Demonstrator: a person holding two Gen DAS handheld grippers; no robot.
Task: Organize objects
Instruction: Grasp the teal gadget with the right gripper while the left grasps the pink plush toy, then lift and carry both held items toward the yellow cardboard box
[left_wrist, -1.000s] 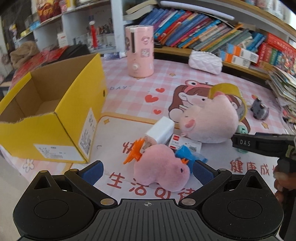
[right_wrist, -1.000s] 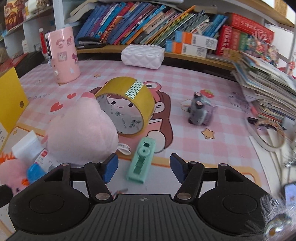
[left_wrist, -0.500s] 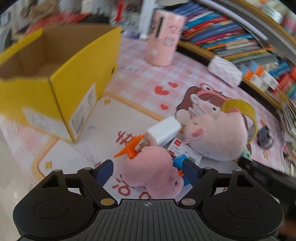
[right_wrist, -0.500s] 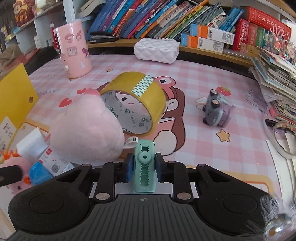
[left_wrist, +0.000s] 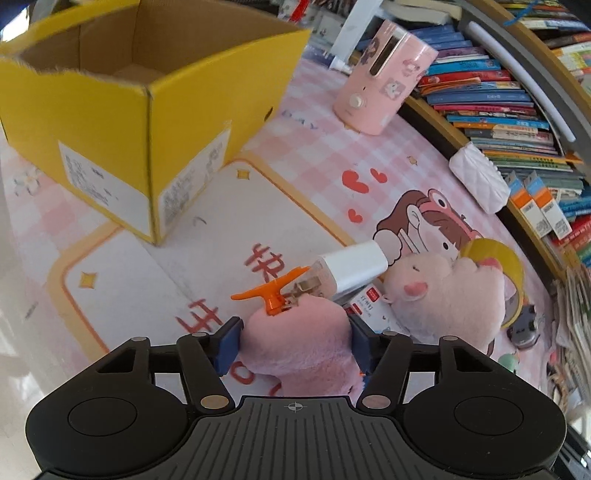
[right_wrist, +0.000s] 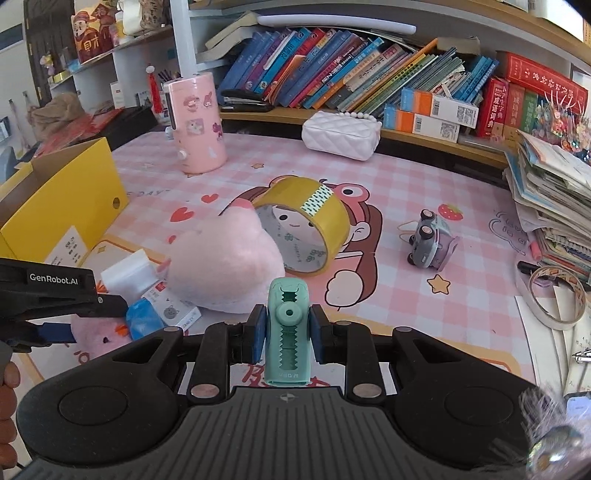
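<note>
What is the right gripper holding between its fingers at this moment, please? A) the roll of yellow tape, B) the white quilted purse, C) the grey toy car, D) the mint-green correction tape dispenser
D: in the right wrist view the right gripper has its blue pads pressed against both sides of the mint-green correction tape dispenser, while the tape roll, toy car and purse lie apart on the table.

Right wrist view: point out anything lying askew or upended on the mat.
The grey toy car lies tipped over, its wheels facing the camera instead of the pink mat. The yellow tape roll stands on edge, leaning against the large pink plush.
</note>
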